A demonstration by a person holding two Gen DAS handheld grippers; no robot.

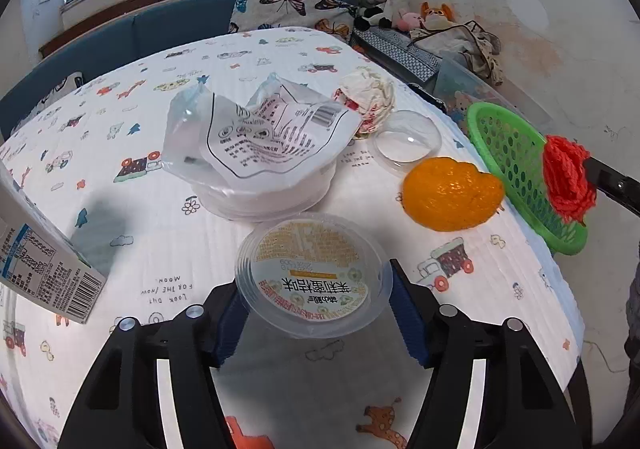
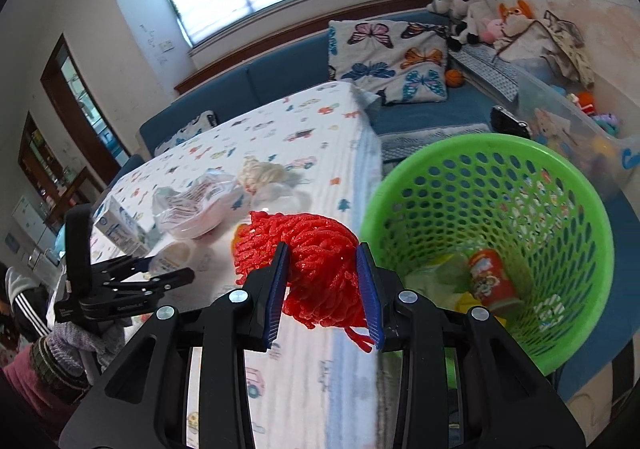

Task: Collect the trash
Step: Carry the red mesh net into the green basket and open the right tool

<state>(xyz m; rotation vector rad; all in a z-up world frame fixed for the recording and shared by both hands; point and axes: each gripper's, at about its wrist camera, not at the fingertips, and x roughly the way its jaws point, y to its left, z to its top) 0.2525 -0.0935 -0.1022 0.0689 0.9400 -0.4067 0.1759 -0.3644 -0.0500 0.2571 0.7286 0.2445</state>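
**Two pieces of trash in hand, one at the basket and one at the pick-up**

We see the right gripper (image 2: 325, 289) clamped on a bundle of red yarn (image 2: 316, 269), its blue pads pressed into both sides of the tangle, with loose strands hanging below the fingertips. In the right wrist view the yarn hangs over the edge of the bench (image 2: 304, 137), just beside the rim of the green basket (image 2: 580, 269) and not yet over its mouth. The basket already holds a red can (image 2: 490, 281) and some wrappers. The left wrist view confirms this: the yarn (image 1: 568, 181) sits against the near rim of the basket (image 1: 504, 153).

The left gripper (image 1: 316, 305) stands wide around a clear plastic lidded cup (image 1: 310, 277) with a printed label. One pad appears to touch the cup's left side; the other is near its right side, and we cannot tell whether it is in contact. The cup rests on the patterned cloth.

We judge the step in hand to be the drop of the yarn. The next move calls for carrying the right gripper across the rim until the bundle is above the basket's mouth, then spreading its fingers; trailing strands could catch on the rim. The left gripper must then close on the cup.

Left on the bench are an orange peel (image 1: 452, 193), a clear dome lid (image 1: 408, 145), a crumpled paper wad (image 1: 368, 97), a white tub with a peeled film (image 1: 264, 153), and a carton (image 1: 44, 261).
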